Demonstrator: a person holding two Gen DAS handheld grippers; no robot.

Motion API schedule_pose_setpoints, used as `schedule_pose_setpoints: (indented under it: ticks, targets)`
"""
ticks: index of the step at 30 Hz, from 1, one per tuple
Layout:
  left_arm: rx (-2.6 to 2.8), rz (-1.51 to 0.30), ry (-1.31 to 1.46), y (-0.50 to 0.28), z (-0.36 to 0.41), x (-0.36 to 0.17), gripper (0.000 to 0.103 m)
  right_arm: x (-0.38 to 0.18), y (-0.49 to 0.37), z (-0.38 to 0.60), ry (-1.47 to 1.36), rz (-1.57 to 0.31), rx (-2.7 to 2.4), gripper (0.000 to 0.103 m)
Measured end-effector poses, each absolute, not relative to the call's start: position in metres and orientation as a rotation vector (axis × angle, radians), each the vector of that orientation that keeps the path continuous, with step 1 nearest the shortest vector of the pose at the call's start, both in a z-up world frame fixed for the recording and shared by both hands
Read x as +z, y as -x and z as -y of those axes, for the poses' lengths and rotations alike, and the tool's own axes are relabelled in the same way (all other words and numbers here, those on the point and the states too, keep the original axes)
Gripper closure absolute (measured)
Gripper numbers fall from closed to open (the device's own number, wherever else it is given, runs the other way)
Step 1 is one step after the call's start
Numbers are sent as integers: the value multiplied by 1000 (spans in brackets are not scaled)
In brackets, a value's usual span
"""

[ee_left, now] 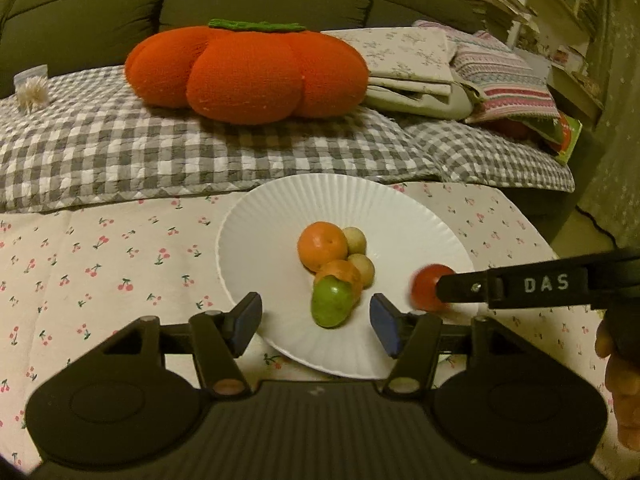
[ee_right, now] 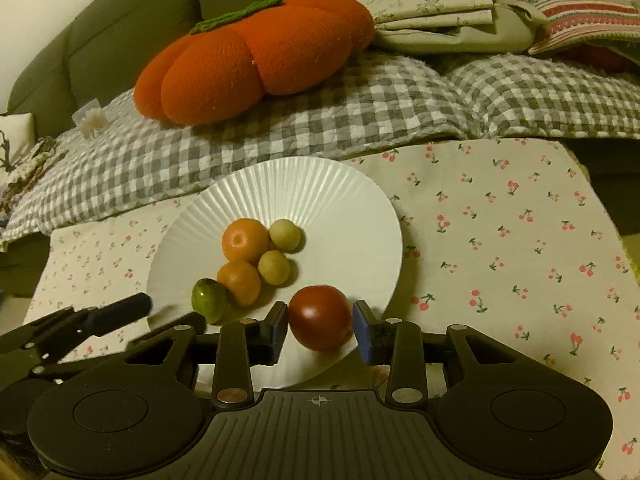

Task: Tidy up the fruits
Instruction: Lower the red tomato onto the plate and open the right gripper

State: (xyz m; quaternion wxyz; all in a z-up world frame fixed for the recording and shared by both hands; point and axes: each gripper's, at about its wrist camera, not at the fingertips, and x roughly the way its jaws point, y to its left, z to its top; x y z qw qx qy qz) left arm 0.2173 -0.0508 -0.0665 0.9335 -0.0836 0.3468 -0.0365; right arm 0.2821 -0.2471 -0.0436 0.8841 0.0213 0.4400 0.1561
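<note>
Fruits [ee_right: 256, 264] on white plate [ee_right: 320, 192]; right gripper [ee_right: 320, 326] brackets red fruit [ee_right: 319, 322].

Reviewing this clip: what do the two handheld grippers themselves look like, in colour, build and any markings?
Both are matte black plastic. The left gripper and right gripper each have a ribbed central body flanked by two round discs, hinged linkage arms with metal pivot pins, and blue pads on the fingertips. Seen from the left wrist view, the right gripper's side carries white letters "DAS". No cables show. A bare hand holds it.
</note>
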Motion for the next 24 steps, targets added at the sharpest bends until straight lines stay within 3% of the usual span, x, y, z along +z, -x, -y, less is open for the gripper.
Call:
schedule_pose_setpoints:
  ticks: [3, 18, 24]
  targets:
    - [-64, -715, 195, -217, 47, -65, 44, -39, -283, 251, -55, -898, 305, 54]
    - [-36, -725, 282, -204, 32, -48, 44, -22, -279, 262, -117, -880, 287, 54]
    - [-23, -740, 286, -195, 29, -40, 44, -10, -264, 264, -175, -882, 323, 49]
